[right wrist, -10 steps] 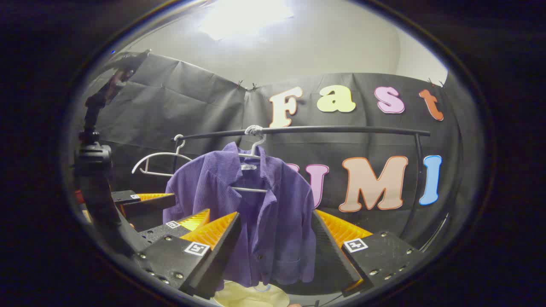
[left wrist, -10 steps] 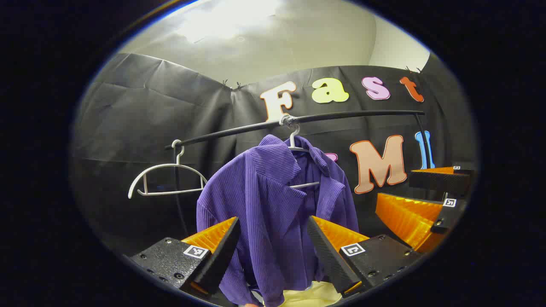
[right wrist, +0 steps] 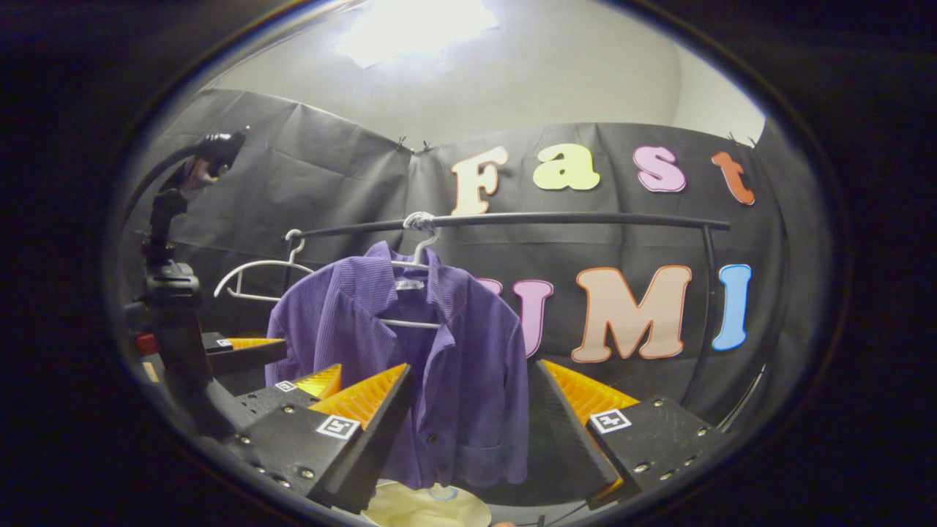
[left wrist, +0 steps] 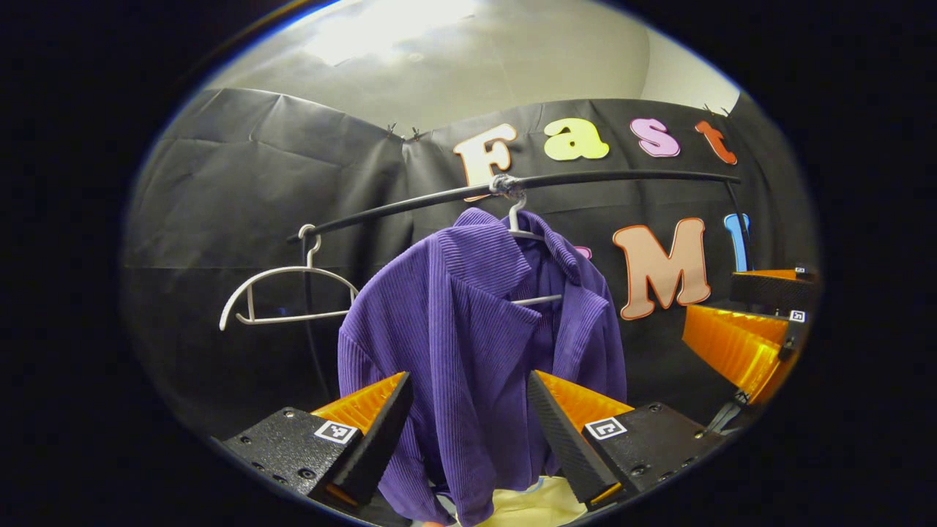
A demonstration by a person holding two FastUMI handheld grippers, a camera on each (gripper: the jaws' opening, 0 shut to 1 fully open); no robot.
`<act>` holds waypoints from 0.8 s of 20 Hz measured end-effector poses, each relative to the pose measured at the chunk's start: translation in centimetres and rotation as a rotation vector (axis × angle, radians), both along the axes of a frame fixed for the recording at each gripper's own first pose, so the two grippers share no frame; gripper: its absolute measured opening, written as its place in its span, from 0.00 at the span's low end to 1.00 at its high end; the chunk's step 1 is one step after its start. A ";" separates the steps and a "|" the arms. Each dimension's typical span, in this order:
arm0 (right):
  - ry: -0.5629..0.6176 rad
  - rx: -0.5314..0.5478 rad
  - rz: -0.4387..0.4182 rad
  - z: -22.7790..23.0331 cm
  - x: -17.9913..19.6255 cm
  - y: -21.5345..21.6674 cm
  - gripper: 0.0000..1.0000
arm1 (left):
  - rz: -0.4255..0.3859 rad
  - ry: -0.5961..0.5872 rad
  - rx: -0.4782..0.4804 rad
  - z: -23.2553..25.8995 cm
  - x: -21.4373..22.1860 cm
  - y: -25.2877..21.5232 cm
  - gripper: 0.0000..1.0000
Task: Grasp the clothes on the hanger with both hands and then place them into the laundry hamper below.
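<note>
One purple ribbed corduroy shirt [left wrist: 468, 344] with a collar and buttoned front hangs on a thin white wire hanger [left wrist: 521, 234], near the middle of a slim black round metal rail [left wrist: 585, 179]. The hanger's hook is wrapped with pale cord where it meets the rail. The shirt fabric shows fine vertical ridges and drapes loose, with the sleeves falling down both sides.

A second hanger, an empty white curved plastic hanger [left wrist: 282, 293], hangs at the left end of the rail, apart from the shirt. Two hangers in total, one garment.

Below the shirt hem, at the near bottom edge, sits a pale yellow hamper [left wrist: 538, 501]; only a bit of it is visible, so I cannot tell its material.

The left gripper [left wrist: 468, 410] has its jaws spread wide and holds nothing. The shirt's lower front is seen between its two wedge-shaped ribbed fingers, farther off; contact cannot be told.

The right gripper [right wrist: 472, 410] is also spread wide and holds nothing, with the shirt's front seen between its fingers in the right gripper view. In the left gripper view it shows at the far right, well apart from the shirt.

A black jointed camera stand [right wrist: 172, 293] rises at the left in the right gripper view.
</note>
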State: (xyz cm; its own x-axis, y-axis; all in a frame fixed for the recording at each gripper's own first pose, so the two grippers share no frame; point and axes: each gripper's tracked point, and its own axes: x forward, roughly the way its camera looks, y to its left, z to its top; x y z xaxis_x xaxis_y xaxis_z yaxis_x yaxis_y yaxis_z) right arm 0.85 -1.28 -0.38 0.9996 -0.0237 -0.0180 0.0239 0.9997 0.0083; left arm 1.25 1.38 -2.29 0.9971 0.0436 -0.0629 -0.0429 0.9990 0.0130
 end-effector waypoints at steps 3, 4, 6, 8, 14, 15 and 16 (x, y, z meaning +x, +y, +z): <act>0.020 0.009 0.003 -0.8 0.3 0.3 0.98 | 0.011 0.017 0.016 -0.9 0.3 0.6 0.99; 0.026 0.012 0.002 -1.2 0.6 0.4 0.98 | 0.017 0.020 0.024 -1.4 0.4 0.7 0.99; 0.033 0.018 0.008 -1.7 0.8 0.6 0.98 | 0.024 0.034 0.039 -2.6 0.8 1.1 0.97; 0.040 0.018 0.014 -2.2 1.2 0.8 0.98 | 0.031 0.050 0.053 -4.0 1.1 1.9 0.95; 0.071 0.002 0.050 -4.5 3.8 1.7 0.98 | 0.029 0.079 0.096 -7.4 3.0 2.5 0.81; 0.073 -0.001 0.060 -4.9 4.5 2.2 0.98 | 0.025 0.083 0.096 -7.8 3.3 2.4 0.81; 0.079 0.002 0.076 -5.4 5.2 2.8 0.98 | 0.020 0.086 0.095 -8.3 3.7 2.3 0.80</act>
